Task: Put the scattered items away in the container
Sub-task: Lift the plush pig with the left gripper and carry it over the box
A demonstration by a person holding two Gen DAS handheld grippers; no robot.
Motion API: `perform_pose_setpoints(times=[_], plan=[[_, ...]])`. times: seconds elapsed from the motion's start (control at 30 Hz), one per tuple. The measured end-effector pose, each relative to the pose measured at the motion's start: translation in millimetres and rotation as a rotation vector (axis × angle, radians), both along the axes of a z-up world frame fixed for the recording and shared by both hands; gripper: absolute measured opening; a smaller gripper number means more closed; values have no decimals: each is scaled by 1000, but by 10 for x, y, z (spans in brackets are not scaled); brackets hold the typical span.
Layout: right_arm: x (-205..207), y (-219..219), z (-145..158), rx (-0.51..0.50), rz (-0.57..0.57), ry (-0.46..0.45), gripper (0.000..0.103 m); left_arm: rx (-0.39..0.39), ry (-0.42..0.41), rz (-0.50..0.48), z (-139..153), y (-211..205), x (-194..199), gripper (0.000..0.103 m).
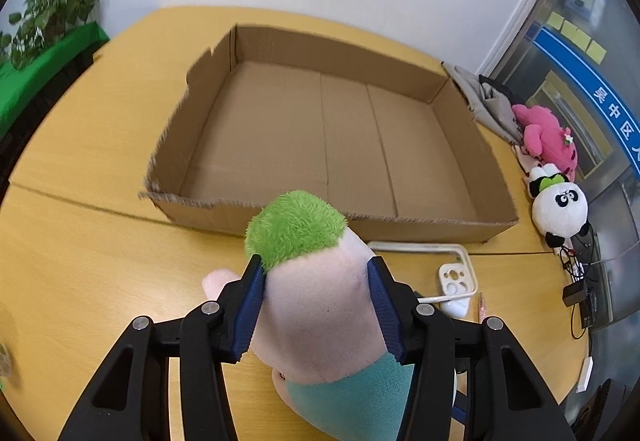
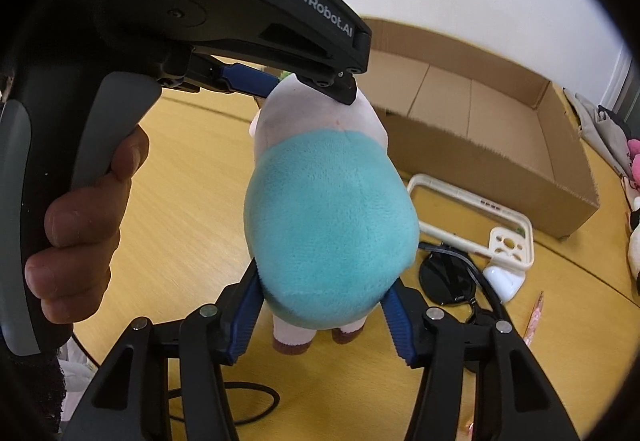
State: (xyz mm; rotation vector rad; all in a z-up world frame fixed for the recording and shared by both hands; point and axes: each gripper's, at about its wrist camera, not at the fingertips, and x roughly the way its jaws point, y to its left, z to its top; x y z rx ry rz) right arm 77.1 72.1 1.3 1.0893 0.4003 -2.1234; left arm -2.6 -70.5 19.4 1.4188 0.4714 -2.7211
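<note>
Lying on yellow wooden table (image 1: 80, 281) by white wall: open brown cardboard box (image 1: 336, 129). Both jaws gripping green-haired pink plush toy (image 1: 316, 305), angling downward: left gripper (image 1: 316, 269), right gripper (image 2: 324, 293).

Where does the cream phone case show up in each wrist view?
Left wrist: phone case lower right of centre, partly behind the plush toy.
Right wrist: phone case right of centre, beside the sunglasses.
Shared landmark: cardboard box, just beyond it.
</note>
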Motion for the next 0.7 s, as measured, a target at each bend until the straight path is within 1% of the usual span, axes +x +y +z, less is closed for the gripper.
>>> perform_pose_setpoints(times=[0.17, 0.3, 0.4, 0.57, 0.7], plan=[[-19, -42, 299, -58, -6, 53, 55, -50, 72, -22, 432, -41, -35, 53], [-83, -128, 660, -116, -6, 120, 55, -97, 140, -42, 852, -118, -135, 52], [-194, -210, 933, -169, -8, 155, 55, -145, 198, -50, 1233, -184, -258, 52], [-458, -399, 1344, -252, -24, 197, 54, -221, 266, -58, 1757, -271, -552, 52], [-704, -546, 1544, -295, -38, 211, 54, -255, 292, -63, 2011, -368, -821, 52]])
